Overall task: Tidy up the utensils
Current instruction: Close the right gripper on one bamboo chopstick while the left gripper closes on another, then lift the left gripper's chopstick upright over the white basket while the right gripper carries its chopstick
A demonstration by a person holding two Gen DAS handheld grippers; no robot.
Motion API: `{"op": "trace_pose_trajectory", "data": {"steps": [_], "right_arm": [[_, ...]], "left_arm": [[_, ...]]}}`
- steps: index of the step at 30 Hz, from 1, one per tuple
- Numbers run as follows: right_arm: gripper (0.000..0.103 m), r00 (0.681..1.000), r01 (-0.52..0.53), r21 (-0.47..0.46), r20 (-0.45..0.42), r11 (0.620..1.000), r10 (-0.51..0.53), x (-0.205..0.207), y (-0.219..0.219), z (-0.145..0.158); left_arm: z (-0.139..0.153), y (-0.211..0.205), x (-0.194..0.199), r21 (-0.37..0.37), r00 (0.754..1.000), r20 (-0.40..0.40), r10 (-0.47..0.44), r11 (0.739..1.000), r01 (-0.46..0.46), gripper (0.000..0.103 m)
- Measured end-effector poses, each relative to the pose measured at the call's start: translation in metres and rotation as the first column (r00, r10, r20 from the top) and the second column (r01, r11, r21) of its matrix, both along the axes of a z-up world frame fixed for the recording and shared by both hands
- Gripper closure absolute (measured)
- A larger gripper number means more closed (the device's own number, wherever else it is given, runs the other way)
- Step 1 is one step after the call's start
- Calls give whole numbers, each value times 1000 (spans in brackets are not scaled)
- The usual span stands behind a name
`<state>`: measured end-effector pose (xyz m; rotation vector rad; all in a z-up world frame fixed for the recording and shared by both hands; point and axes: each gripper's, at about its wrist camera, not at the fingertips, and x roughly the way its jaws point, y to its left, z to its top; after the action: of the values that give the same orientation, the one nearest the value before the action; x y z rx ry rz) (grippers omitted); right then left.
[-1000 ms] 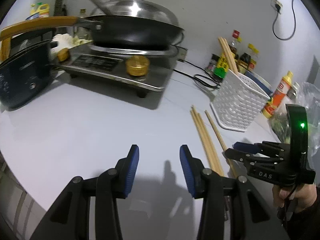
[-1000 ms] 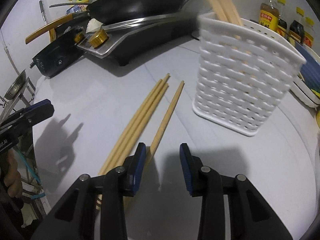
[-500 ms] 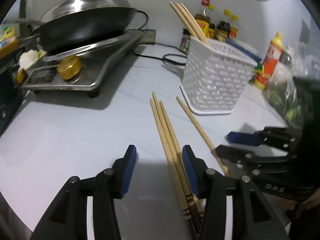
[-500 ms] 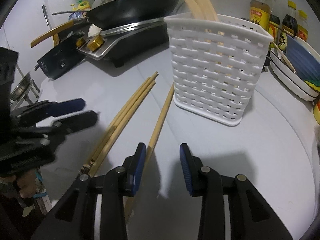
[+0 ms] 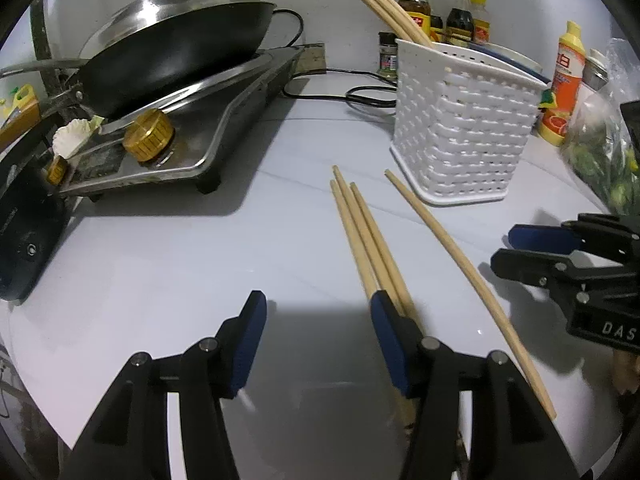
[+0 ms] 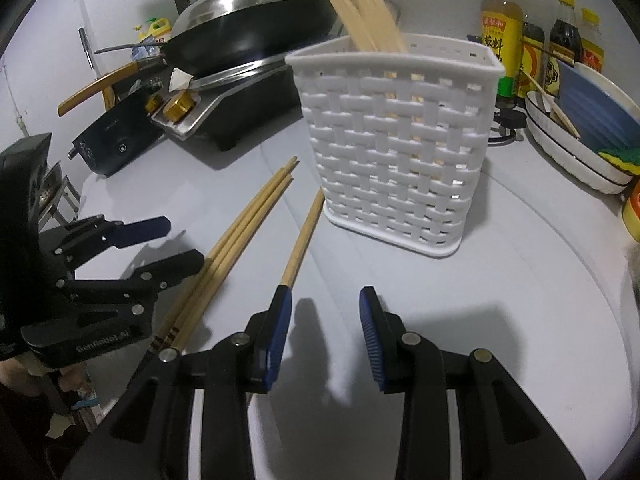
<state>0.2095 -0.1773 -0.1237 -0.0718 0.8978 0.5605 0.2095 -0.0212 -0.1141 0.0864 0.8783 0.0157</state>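
Both open, the left hand-held gripper (image 5: pixel 316 336) and right hand-held gripper (image 6: pixel 322 330) are lining up on loose chopsticks (image 5: pixel 366 236) beside the basket (image 5: pixel 460 136); next needs closing on one.

Dim, cool overhead light, soft shadows, sharp focus, heavy fisheye bending, dark corners.

Your left gripper (image 5: pixel 316 344) held low and level, blue-padded fingers (image 5: pixel 250 340) spread wide, your right gripper (image 6: pixel 324 336) just beside it, fingers (image 6: pixel 370 336) likewise parted and gripping nothing, both pointing forward, side by side.
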Motion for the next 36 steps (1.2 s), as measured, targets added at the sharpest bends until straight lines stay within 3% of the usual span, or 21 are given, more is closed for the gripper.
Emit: {"op": "trace_pose_trajectory", "data": {"steps": [4,13,22,26,29,32,36], "right_arm": [[70,1000,-3,3,7,1000,3,-2,-1,3],[70,1000,-6,-9,11,1000,7,-5,0,4],[70,998,-57,-2,1,998,57,-5,23,2],[75,998,-59,-28,-7,998,59,0,31,-1],[84,998,-55,-81,14,995,56,0,40,-2],[94,998,-58,-115,26,992,61,-1,46,-3],[97,997,-72,-137,26,988,76,-5,54,-3]], "left_arm": [[1,-2,3,-26,1000,-4,-22,999,22,49],[-7,4,3,25,999,-30,-35,999,36,48],[-7,10,18,9,997,-24,-77,997,77,50],[-7,9,21,-6,992,-24,-124,992,123,82],[-8,8,19,-18,989,-23,-147,989,146,95],[-8,8,14,-30,988,-19,-153,988,153,96],[-7,20,8,-90,992,-11,-126,988,125,97]]}}
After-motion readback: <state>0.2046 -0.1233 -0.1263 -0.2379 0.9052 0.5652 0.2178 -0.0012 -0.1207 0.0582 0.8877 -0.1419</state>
